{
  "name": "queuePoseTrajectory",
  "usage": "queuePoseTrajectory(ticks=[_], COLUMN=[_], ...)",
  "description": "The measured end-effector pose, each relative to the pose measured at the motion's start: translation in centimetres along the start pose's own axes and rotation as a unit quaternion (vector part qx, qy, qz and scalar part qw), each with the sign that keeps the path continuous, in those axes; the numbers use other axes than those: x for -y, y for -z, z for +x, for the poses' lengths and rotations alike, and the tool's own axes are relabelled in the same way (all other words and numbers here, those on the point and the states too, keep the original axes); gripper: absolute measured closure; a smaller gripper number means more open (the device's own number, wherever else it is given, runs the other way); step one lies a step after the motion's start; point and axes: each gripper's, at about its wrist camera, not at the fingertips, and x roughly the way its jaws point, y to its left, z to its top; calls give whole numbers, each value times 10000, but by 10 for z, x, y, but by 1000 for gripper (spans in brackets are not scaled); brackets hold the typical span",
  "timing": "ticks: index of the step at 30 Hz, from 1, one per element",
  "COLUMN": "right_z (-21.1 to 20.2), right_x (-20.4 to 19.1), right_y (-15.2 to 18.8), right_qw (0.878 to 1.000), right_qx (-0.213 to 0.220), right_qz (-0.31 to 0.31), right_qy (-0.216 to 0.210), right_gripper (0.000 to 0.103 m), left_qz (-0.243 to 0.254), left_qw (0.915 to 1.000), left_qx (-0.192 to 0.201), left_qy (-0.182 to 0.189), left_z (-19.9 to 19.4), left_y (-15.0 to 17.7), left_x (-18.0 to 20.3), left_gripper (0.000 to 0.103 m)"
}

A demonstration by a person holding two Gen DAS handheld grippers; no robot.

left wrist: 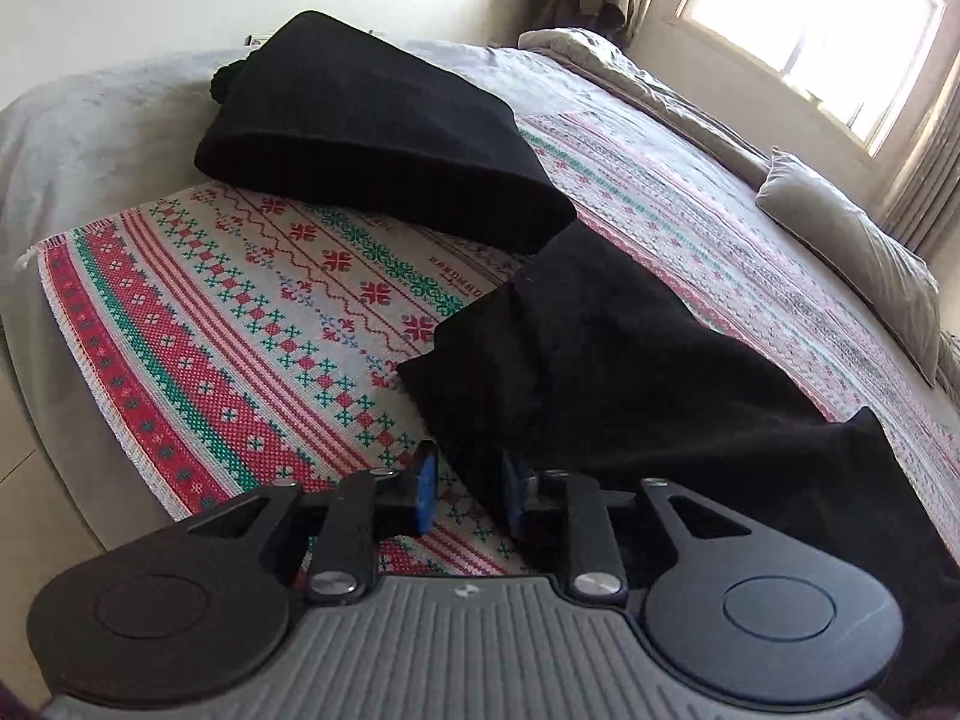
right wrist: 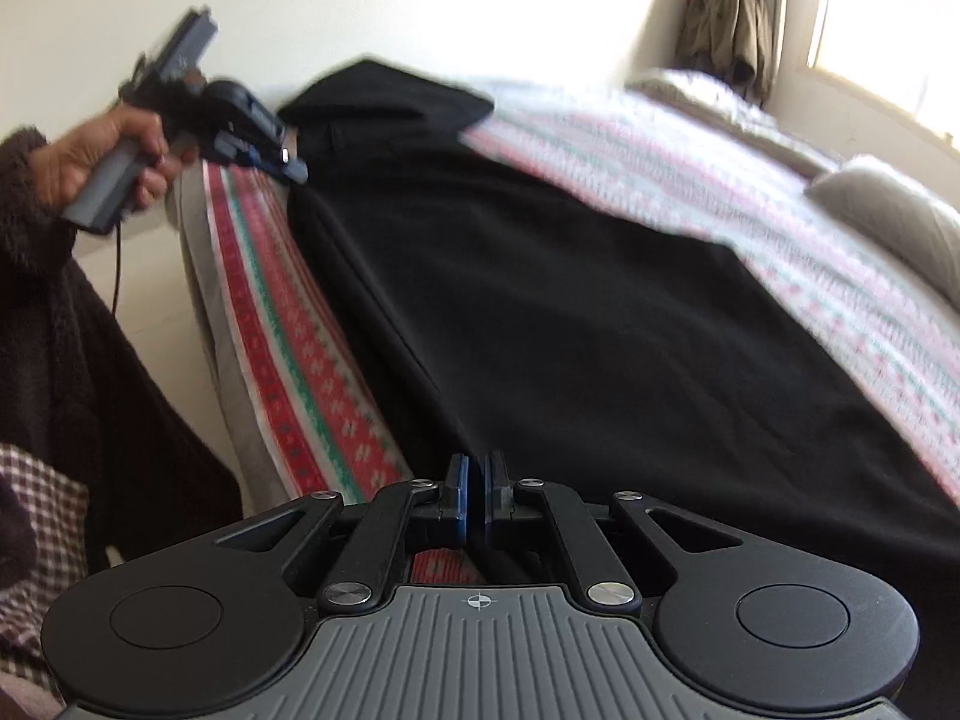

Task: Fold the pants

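Observation:
Black pants [left wrist: 600,348] lie on a patterned red, green and white blanket [left wrist: 240,312] on a bed. In the left wrist view one end is folded into a thick bundle [left wrist: 372,132] at the far side. My left gripper [left wrist: 468,486] is open, its blue pads astride the near edge of the pants. In the right wrist view the pants [right wrist: 570,324] stretch long and flat away from me. My right gripper [right wrist: 477,498] is shut at the near end of the pants; whether cloth is between the pads is hidden. The left gripper [right wrist: 270,162] shows there, hand-held, at the far end.
A grey pillow [left wrist: 852,246] and a rumpled grey duvet [left wrist: 630,78] lie at the far right of the bed under a bright window [left wrist: 822,24]. Clothes [right wrist: 738,12] hang in the corner. The bed's left edge [right wrist: 210,312] drops to the floor.

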Motion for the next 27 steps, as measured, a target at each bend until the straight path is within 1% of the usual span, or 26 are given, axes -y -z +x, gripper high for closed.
queuePoseTrajectory(ticks=[1,2,3,4,5,6,7,8,9,10,12,14,15,18,20,23,25,27], right_z=[3,3,2,-1,-6,-11,-17,-22,-27,-33,-41,-48,-52,-63,-72,-87,-97,-105], right_x=[1,2,3,7,12,18,24,31,36,43,54,67,75,95,110,133,146,158], right_y=[1,0,-2,-5,-6,-6,-5,-4,-3,1,6,13,17,30,40,59,73,88], right_qw=[10000,9999,9998,9996,9990,9983,9971,9958,9943,9925,9887,9821,9781,9656,9564,9385,9245,9105], right_qx=[-74,-68,-115,-133,-89,-19,41,97,154,210,252,263,269,246,258,299,327,343], right_qz=[42,93,157,265,428,590,755,911,1031,1144,1352,1637,1774,2134,2374,2757,3019,3289], right_qy=[-2,-9,-45,-33,-30,-27,-2,78,206,365,603,892,1053,1463,1680,2058,2302,2484], right_gripper=[99,91,89,83,78,75,66,55,50,47,46,37,36,34,32,24,24,24], left_qz=[-41,-14,48,128,242,326,411,509,602,688,853,996,1062,1350,1544,1809,1989,2217], left_qw=[10000,9999,9996,9992,9986,9979,9970,9959,9945,9926,9890,9872,9869,9852,9819,9734,9670,9594], left_qx=[71,165,268,367,448,536,630,714,808,929,1142,1227,1207,944,709,307,121,23], left_qy=[-3,-38,-71,-114,-144,-165,-194,-229,-295,-381,-397,-223,-93,463,843,1369,1590,1743], left_z=[-4,-9,-14,-19,-23,-27,-31,-35,-39,-43,-49,-52,-52,-44,-34,-18,-11,-6], left_y=[0,-1,-1,-3,-4,-4,-4,-4,-5,-5,-5,-4,-2,7,17,32,42,52], left_x=[0,2,4,7,11,15,20,25,30,34,44,56,63,88,107,137,157,177], left_gripper=[62,56,48,44,36,30,28,23,17,15,10,6,3,0,0,0,0,0])
